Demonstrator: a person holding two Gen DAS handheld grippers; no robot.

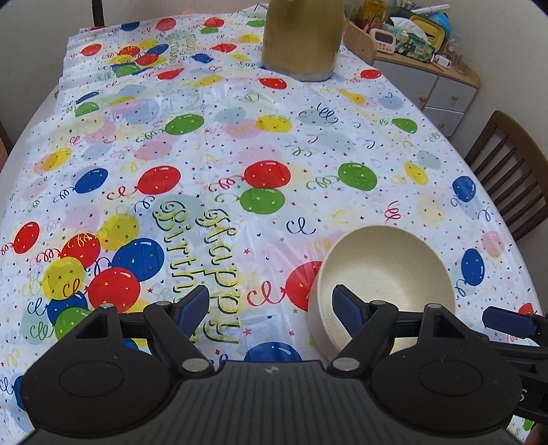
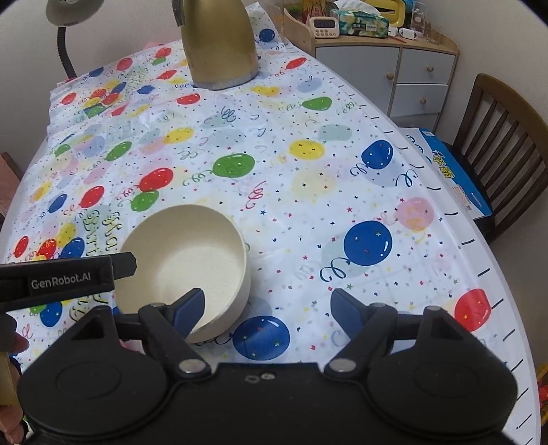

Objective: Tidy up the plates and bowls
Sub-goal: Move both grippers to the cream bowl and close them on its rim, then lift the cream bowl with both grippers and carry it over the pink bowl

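Note:
A cream bowl stands upright and empty on the balloon-print tablecloth, near the table's front edge. It also shows in the right wrist view. My left gripper is open and empty; its right finger hangs over the bowl's near rim, its left finger over the cloth. My right gripper is open and empty; its left finger hangs over the bowl's near rim, its right finger over the cloth. The left gripper's side shows in the right wrist view, and a finger of the right gripper at the left wrist view's right edge. No plates are in view.
A gold kettle stands at the table's far end. A desk lamp is at the far left. A wooden chair holding a blue box stands to the right. A small cabinet with clutter is behind it.

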